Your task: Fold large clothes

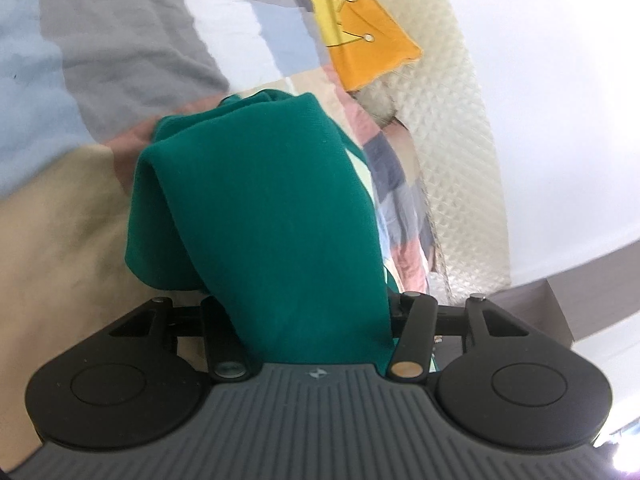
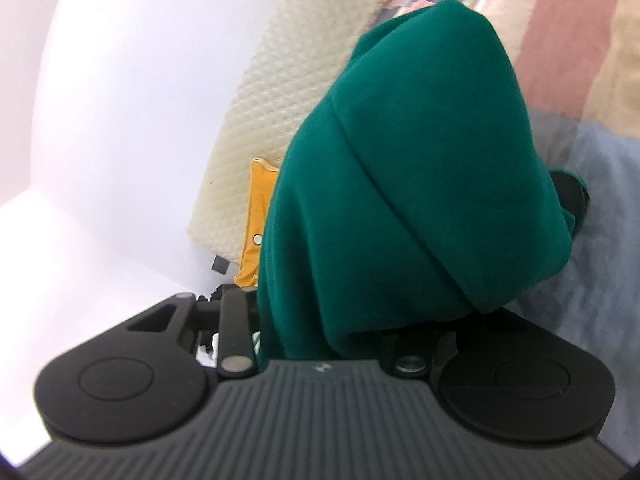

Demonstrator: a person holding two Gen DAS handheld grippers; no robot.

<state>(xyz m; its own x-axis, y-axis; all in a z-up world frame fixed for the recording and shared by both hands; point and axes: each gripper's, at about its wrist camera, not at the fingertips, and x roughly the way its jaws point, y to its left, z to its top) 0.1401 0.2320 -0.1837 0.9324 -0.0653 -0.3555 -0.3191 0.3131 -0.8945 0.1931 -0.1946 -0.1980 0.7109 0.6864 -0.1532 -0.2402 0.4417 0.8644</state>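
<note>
**Green garment lifted in both grippers over the bed**

The green garment [image 1: 264, 208] hung bunched between the two hand-held grippers above a bed with a patchwork cover [image 1: 120, 52]. In the left wrist view it ran as a thick fold from the left hand-held gripper [image 1: 298, 320] away toward the far side, its long axis along the fingers, the far end drooping onto the cover. The fingers themselves were buried under cloth; the jaws stood partly closed with the fold between them, so the gripper held the garment. In the right wrist view the cloth [image 2: 412, 184] rose as a rounded hump from the right hand-held gripper [image 2: 340, 340], a seam crossing it slantwise, and it hid the fingertips there too; that gripper likewise clamped the fabric.

Open room lay mostly on the cover: to the left in the left view, to the right in the right view, where wide blue, grey and tan patches were bare. The other side was bounded by a cream quilted headboard [image 1: 452, 128] and a white wall [image 1: 560, 80] close behind it.

An orange-yellow cushion [image 1: 360, 36] lay at the far end of the bed against the headboard. A dark part [image 2: 570, 196] showed just past the garment's right edge in the right view; what it was I could not tell.
</note>
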